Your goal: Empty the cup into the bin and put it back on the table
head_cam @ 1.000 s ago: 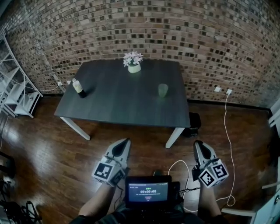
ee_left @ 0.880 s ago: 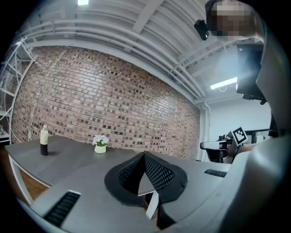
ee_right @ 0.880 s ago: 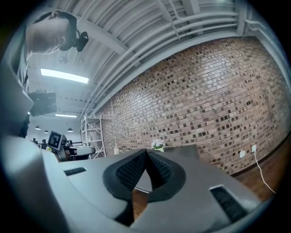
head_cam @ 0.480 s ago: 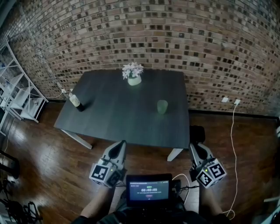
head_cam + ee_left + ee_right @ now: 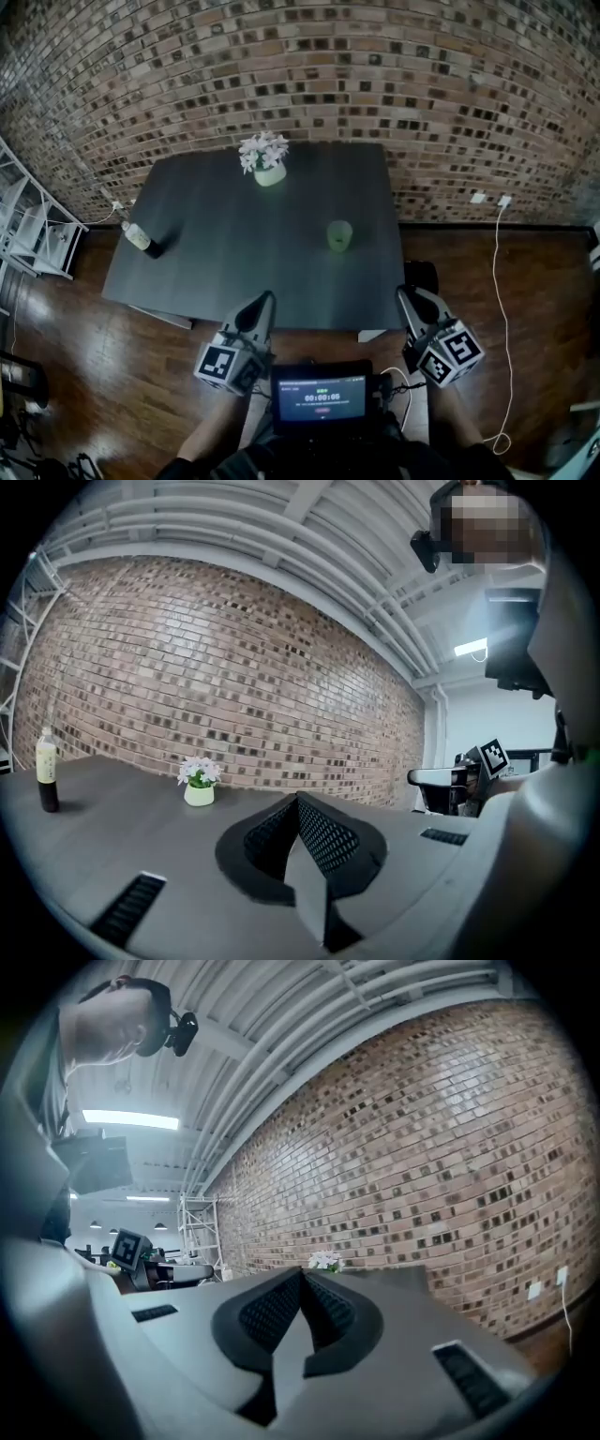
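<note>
A pale green cup [image 5: 339,234] stands upright on the right half of the dark table [image 5: 234,253], some way back from its front edge. My left gripper [image 5: 265,298] hovers over the table's front edge, shut and empty. Level with it, near the table's front right corner, my right gripper [image 5: 406,292] is also shut with nothing in it. In the left gripper view the jaws [image 5: 298,799] are pressed together, and the right gripper view shows its jaws [image 5: 302,1274] the same way. Neither gripper view shows the cup. A dark bin-like object [image 5: 424,276] sits on the floor under that corner.
A white pot of flowers [image 5: 265,159] stands at the table's back middle, and a bottle [image 5: 141,239] near its left edge. A brick wall [image 5: 309,75] runs behind. A white shelf rack [image 5: 28,234] is at the left; a white cable [image 5: 497,281] trails on the wooden floor at the right.
The head view has come closer to the table. Both grippers, still shut, have moved forward from over the floor to the table's front edge.
</note>
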A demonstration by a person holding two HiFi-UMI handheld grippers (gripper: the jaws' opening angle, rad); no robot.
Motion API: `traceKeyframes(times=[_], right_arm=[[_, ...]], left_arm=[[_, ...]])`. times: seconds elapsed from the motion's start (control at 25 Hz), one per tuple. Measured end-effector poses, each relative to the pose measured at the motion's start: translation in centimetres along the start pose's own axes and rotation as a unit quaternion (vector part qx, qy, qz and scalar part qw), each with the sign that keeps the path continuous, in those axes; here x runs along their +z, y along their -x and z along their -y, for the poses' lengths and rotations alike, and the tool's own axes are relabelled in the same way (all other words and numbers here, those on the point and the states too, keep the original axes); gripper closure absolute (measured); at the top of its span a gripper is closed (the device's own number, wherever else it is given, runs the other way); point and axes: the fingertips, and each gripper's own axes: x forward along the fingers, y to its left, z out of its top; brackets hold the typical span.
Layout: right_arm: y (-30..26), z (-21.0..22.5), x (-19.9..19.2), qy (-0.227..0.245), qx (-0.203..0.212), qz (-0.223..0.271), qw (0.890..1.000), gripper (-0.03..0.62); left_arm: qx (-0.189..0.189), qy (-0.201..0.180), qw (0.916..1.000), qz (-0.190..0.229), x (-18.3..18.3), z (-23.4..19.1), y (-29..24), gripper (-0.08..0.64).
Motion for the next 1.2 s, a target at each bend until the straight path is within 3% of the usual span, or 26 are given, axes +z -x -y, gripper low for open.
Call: traceKeyframes(times=[0.36,0.52,0.88,1.2], right_arm=[[-8.3,1.8,0.3,0.004,-0.023,-0.013,1.0,0.591],[-11.6,2.5,-0.4,0.004,-0.031,-0.044,0.999,0.591],[-18.1,5.8,-0.7,0.005,-0.025,-0.105,0.994,0.591],[-22.0,9.1,-3.0,0.002,0.019,-0.165,0.986,0.591]], left_arm=[[-0.046,0.013,0.9988,-0.012,0.4,-5.4,-6.8,0.569],[-0.071,0.01,0.9971,-0.028,0.2,-7.1,-9.3,0.569],[-0.079,0.026,0.994,-0.071,-2.0,-8.9,-14.4,0.569],[-0.068,0.022,0.9887,-0.132,-4.6,-9.0,-19.0,0.569]])
